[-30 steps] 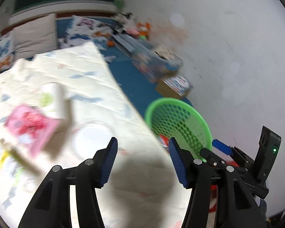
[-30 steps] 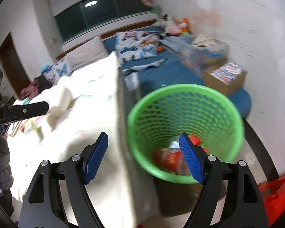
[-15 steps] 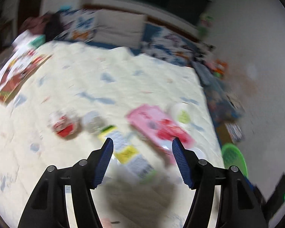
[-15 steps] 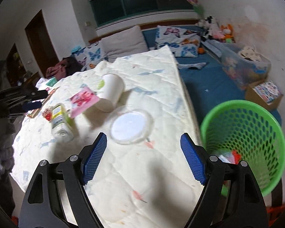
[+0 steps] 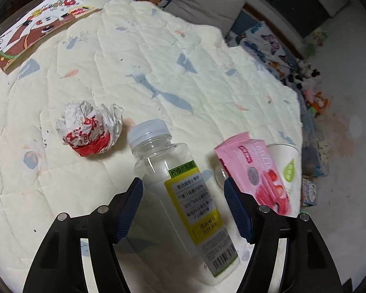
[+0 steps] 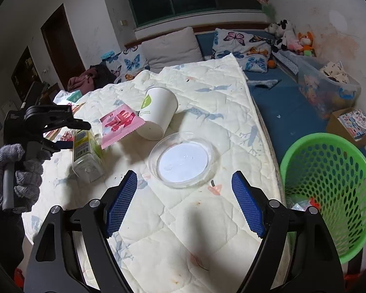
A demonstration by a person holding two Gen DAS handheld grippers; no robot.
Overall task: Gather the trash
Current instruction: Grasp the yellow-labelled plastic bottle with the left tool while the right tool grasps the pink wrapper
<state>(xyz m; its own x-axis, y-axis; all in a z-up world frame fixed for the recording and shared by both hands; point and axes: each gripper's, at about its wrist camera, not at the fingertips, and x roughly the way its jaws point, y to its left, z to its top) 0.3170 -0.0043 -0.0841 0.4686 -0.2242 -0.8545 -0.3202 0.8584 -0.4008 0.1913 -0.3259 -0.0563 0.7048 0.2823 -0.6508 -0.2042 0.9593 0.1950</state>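
my left gripper (image 5: 183,205) points down at the quilted bed (image 5: 139,56), its fingers (image 5: 129,207) widening and released. the clear plastic bottle (image 5: 180,195) lies on its side between them, white cap away from me; neither pad presses on it, though how close the right pad stands i cannot judge through the lens warp. a crumpled red-and-white wrapper (image 5: 90,128) lies near the bottle cap, to its left and apart from it. a pink snack packet (image 5: 258,171) lies just right of the bottle, overlapping a white paper cup (image 5: 286,163) tipped on its side.

my right gripper (image 6: 184,201) hangs over the near part of the bed, fingers (image 6: 122,202) spread and released, nothing between them. beyond them a clear plastic lid (image 6: 183,162) lies flat on the quilt. the paper cup (image 6: 158,112) lies past the lid, the pink packet (image 6: 120,124) leaning against it. the bottle (image 6: 85,151) is at the left, under my left gripper, which my gloved left hand (image 6: 17,171) holds by its handle.

the green mesh basket (image 6: 329,190) stands on the floor, just beside the bed's right edge. some trash lies in its bottom, partly hidden by the wall of the basket.
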